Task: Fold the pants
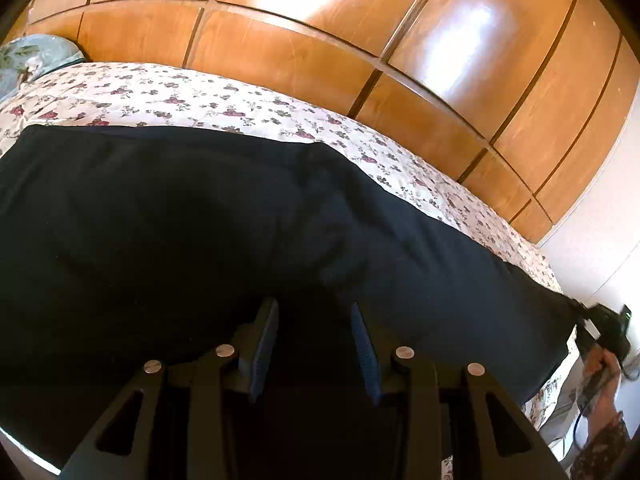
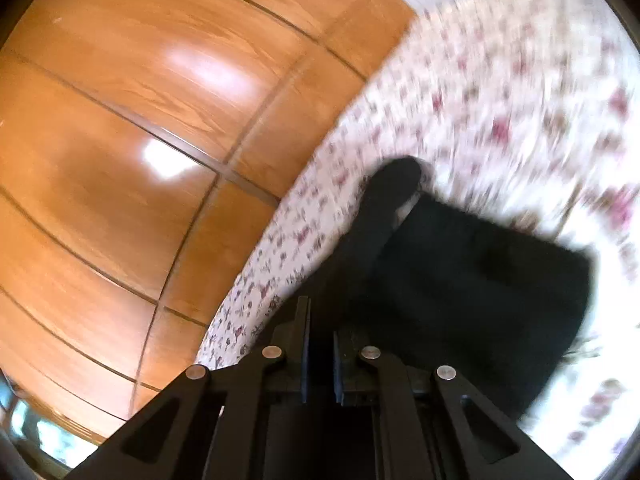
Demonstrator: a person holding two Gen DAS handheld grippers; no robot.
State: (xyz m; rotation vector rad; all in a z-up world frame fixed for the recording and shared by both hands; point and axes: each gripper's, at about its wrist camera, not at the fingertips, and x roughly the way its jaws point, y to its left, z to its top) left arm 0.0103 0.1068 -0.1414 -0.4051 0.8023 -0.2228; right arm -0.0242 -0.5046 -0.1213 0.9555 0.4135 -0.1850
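Observation:
Dark navy pants (image 1: 200, 220) lie spread across a floral bedspread (image 1: 200, 96). My left gripper (image 1: 316, 312) sits low over the near edge of the pants with its jaws apart and nothing clearly between them. In the left wrist view the right gripper (image 1: 600, 328) shows at the far right end of the pants, where the leg stretches toward it. In the right wrist view my right gripper (image 2: 320, 320) has its jaws narrowed on dark cloth, and the pants (image 2: 480, 280) trail away over the bed; this view is blurred by motion.
A wooden panelled wardrobe (image 1: 360, 40) runs along the far side of the bed and shows in the right wrist view (image 2: 140, 120). A blue-grey pillow (image 1: 32, 56) lies at the bed's left end. A white wall (image 1: 600, 232) stands at the right.

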